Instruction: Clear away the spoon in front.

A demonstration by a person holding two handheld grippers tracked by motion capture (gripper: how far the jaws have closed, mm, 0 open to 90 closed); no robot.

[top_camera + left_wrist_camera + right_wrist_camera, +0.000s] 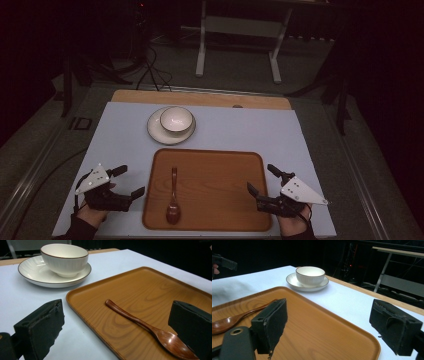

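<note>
A wooden tray [220,170] lies at the front middle of the pale table, with a dark wooden spoon [173,196] on its left part, bowl end toward me. Behind the tray a white bowl [176,119] sits on a white saucer [159,131]. My left gripper [129,181] rests open just left of the tray; my right gripper [261,179] rests open at the tray's right edge. Both hold nothing. The left gripper view has the spoon [150,330], tray [140,290] and bowl [64,258]. In the right gripper view lie the spoon [234,320], tray [317,330] and bowl [310,275].
The table [250,125] has a wooden strip along its far edge. Beyond it a white metal stand [240,35] stands on the dark floor, with cables [150,70] trailing at the far left.
</note>
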